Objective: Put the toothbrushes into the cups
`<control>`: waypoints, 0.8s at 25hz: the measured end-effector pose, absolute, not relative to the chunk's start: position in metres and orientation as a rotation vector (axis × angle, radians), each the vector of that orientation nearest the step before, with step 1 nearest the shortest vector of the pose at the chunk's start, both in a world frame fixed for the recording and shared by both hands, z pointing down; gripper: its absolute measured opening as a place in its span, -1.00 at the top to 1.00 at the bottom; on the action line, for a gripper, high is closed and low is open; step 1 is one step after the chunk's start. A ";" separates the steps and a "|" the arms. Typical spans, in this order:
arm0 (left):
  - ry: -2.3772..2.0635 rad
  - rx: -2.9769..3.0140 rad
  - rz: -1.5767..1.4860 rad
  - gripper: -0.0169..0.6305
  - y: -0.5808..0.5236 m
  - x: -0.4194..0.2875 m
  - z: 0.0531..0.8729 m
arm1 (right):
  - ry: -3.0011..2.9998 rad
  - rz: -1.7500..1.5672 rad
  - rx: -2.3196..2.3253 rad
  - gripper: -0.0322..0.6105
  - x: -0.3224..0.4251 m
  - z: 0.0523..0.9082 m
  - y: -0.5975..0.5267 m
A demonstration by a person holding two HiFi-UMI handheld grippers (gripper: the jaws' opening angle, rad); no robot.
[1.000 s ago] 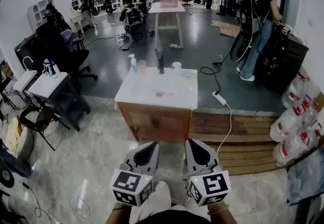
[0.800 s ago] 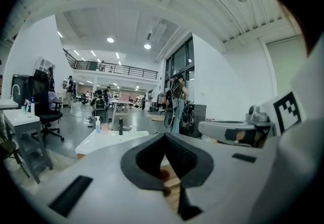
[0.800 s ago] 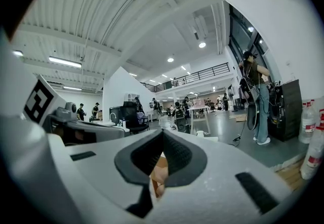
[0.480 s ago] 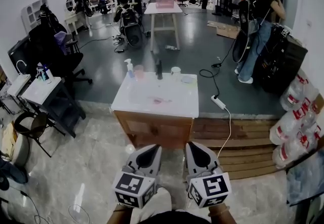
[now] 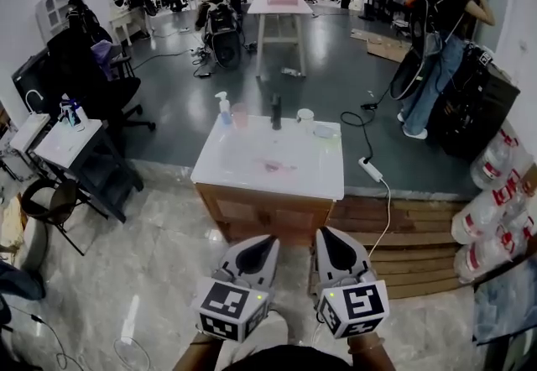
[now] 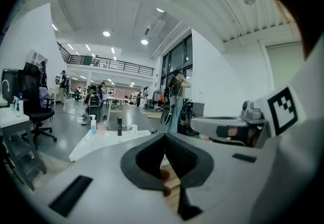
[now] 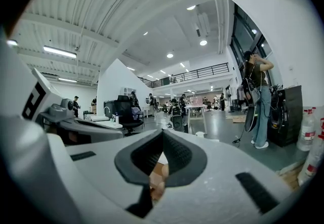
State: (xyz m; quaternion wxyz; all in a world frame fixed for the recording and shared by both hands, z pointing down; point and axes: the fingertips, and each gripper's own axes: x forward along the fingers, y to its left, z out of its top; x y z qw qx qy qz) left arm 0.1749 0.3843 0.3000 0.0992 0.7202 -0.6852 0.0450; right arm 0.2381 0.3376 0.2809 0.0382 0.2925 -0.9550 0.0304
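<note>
- White on top and wooden below, the table (image 5: pixel 252 185) is being seen from above, ahead of both grippers and well apart from them.
- Low by the person's body, the left gripper (image 5: pixel 262 245) is being held with its jaws pressed together and nothing between them. Its dark pads (image 6: pixel 144 162) are being shown meeting in the left gripper view.
- Just beside it, the right gripper (image 5: pixel 329 243) is being held the same way, closed and empty. Its pads (image 7: pixel 183 159) are being shown touching in the right gripper view.
- At the table's far edge, a pink cup (image 5: pixel 240 116) and a white cup (image 5: pixel 305 119) are being shown upright, with a dark upright container (image 5: pixel 275 112) between them.
- A pump bottle (image 5: pixel 223 107) is being shown just left of the pink cup, and a clear dish (image 5: pixel 325 132) just right of the white cup.
- Near the middle of the tabletop a faint pinkish mark (image 5: pixel 270 166) is being picked up. It is possibly the toothbrushes, though it is too small to tell.
- A power strip (image 5: pixel 371 169) is being shown lying on the dark floor right of the table.
</note>
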 end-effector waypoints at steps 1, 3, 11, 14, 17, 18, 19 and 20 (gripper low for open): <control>-2.022 2.131 0.135 0.93 0.383 0.170 0.301 | -2.927 0.089 0.897 0.90 0.232 0.280 0.336; -2.012 2.134 0.138 0.93 0.381 0.160 0.301 | -2.922 0.083 0.896 0.90 0.221 0.279 0.333; -1.977 2.151 0.147 0.93 0.371 0.126 0.304 | -2.889 0.059 0.903 0.90 0.183 0.281 0.322; -1.967 2.156 0.146 0.93 0.366 0.115 0.305 | -2.878 0.070 0.915 0.90 0.172 0.282 0.316; -1.969 2.156 0.138 0.93 0.363 0.102 0.304 | -2.875 0.077 0.918 0.90 0.160 0.283 0.312; -1.971 2.152 0.134 0.93 0.361 0.096 0.304 | -2.874 0.075 0.915 0.90 0.156 0.283 0.310; -1.973 2.148 0.131 0.93 0.360 0.091 0.305 | -2.872 0.070 0.912 0.90 0.151 0.283 0.309; -1.975 2.145 0.128 0.93 0.358 0.086 0.305 | -2.872 0.065 0.907 0.90 0.146 0.284 0.308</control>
